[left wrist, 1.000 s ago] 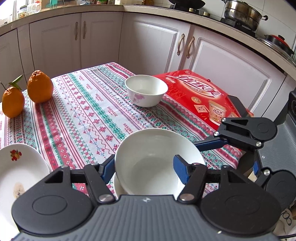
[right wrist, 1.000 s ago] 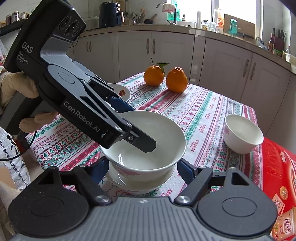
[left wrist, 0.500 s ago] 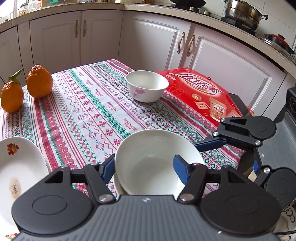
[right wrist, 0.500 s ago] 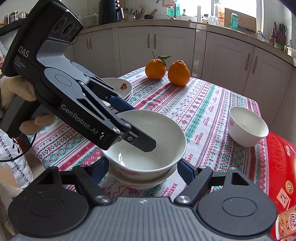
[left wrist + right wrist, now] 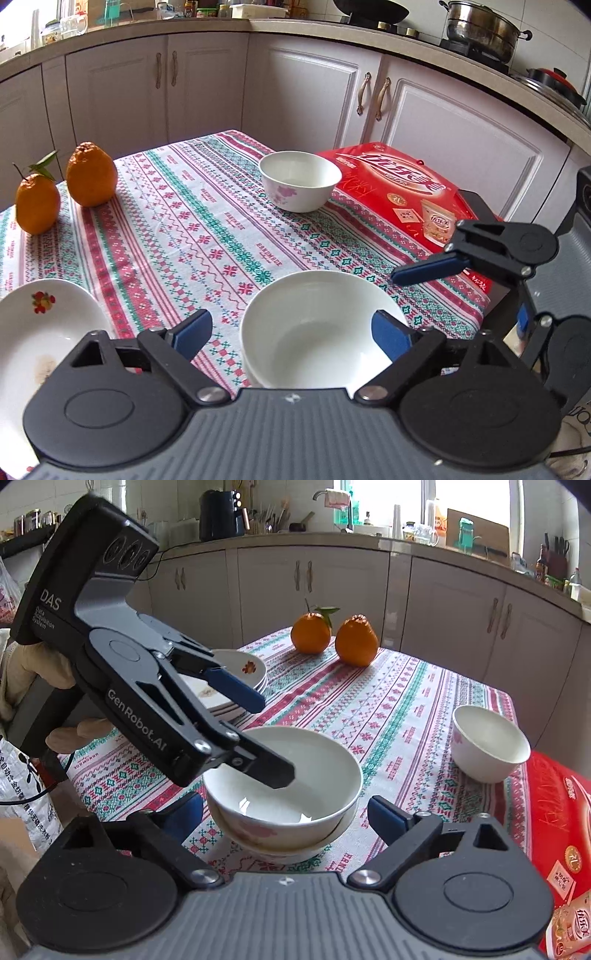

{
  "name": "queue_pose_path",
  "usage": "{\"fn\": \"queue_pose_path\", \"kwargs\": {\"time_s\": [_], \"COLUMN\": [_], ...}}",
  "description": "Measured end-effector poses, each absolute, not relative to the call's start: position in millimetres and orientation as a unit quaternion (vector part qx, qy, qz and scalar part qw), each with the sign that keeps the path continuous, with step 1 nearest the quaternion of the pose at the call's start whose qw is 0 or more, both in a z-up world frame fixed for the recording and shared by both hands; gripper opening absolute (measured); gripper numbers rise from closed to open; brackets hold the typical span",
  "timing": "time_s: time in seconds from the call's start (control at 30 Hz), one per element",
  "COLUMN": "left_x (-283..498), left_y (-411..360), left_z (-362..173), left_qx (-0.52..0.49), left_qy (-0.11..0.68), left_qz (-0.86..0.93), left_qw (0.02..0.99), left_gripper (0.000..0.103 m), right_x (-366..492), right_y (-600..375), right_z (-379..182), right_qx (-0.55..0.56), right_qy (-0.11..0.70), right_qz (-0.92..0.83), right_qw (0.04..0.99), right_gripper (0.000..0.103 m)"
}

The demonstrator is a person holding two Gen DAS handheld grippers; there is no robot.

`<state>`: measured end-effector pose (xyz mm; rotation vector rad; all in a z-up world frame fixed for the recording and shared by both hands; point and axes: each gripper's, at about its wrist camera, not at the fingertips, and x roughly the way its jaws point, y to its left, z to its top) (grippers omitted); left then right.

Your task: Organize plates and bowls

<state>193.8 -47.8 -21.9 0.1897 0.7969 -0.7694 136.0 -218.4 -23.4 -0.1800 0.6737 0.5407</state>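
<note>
the white bowl [image 5: 284, 775] is sitting nested in another bowl [image 5: 291, 843] at the near edge of the desk [image 5: 207, 236], on the patterned cloth. the left gripper [image 5: 291, 332] is angling downward over it with its jaws opening, one blue finger inside the rim and the other outside, neither pressing on the bowl. the right gripper [image 5: 284, 810] is tilting down from the other side, its jaws opening too, its fingers standing clear on either side of the stack. a gloved hand [image 5: 33, 686] is holding the left gripper's handle. a small flowered bowl [image 5: 299, 181] is sitting farther off beside a red box [image 5: 406, 192], with stacked plates [image 5: 229, 683] and two oranges [image 5: 332, 635] beyond.
</note>
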Motion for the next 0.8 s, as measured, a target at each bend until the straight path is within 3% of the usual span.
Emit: {"fn": "queue_pose_path", "kwargs": {"time_s": [0.8], "left_x": [233], "left_y": [-65], "left_z": [11], "left_qx": [0.126], "left_qy": [0.339], "left_qz": [-0.37], "left_qw": [0.856], "left_gripper": [0.101], "right_x": [157], "right_y": [-264], "right_z": [-13], "right_qx": [-0.08], "right_qy": [0.298], "right_qz": [0.195], "right_qw": [0.931], "right_gripper": [0.103]}}
